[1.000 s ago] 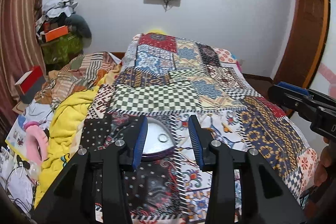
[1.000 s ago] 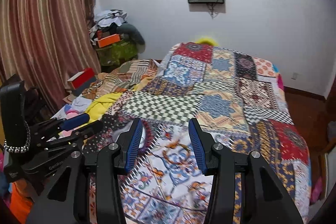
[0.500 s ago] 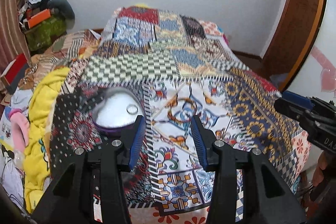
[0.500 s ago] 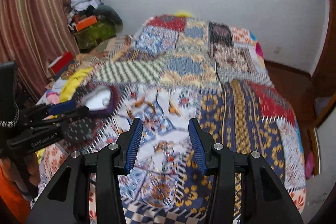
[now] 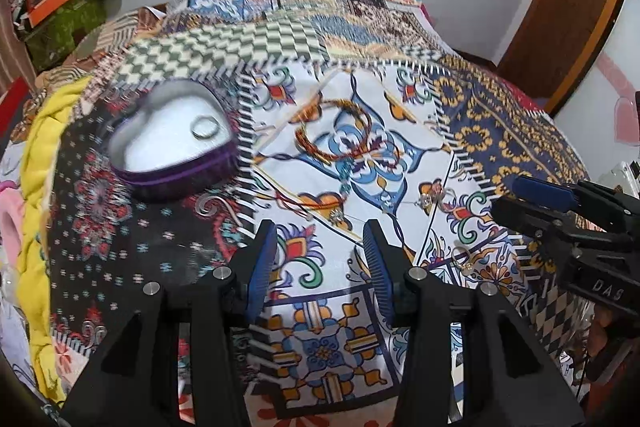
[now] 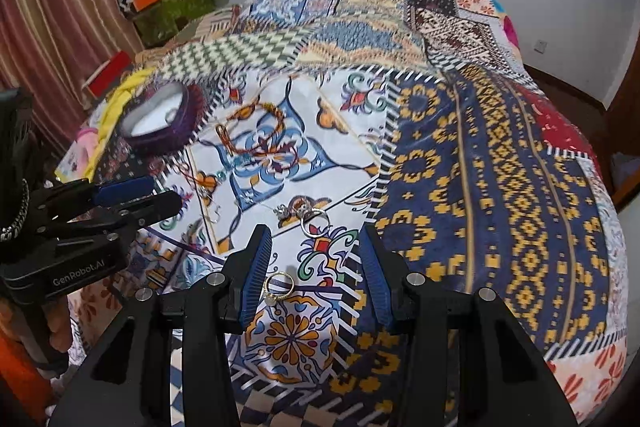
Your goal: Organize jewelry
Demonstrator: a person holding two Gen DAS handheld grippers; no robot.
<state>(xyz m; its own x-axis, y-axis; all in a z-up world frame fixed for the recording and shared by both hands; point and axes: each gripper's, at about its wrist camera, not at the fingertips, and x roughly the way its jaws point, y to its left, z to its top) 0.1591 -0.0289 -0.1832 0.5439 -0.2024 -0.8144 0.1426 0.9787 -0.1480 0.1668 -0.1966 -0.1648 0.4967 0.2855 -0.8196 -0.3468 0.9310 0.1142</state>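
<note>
- Jewelry lies spread on the patchwork bedspread (image 6: 500, 187): a braided bracelet (image 5: 334, 131), a silver ring (image 6: 315, 223) and a gold ring (image 6: 279, 287) toward the near edge.
- The heart-shaped box (image 5: 172, 143) stands toward the left edge and already holds one ring (image 5: 205, 128).
- A second ago both cameras looked far along the bed; now I have tilted them down, so the loose pieces come into view.
- My right gripper (image 6: 316, 267) is spread wide and empty, with the gold ring just beside its left finger.
- My left gripper (image 5: 320, 267) is also apart, holding nothing, above thin chains.
- I judge that picking can start now; the gold ring seems the nearest one.
</note>
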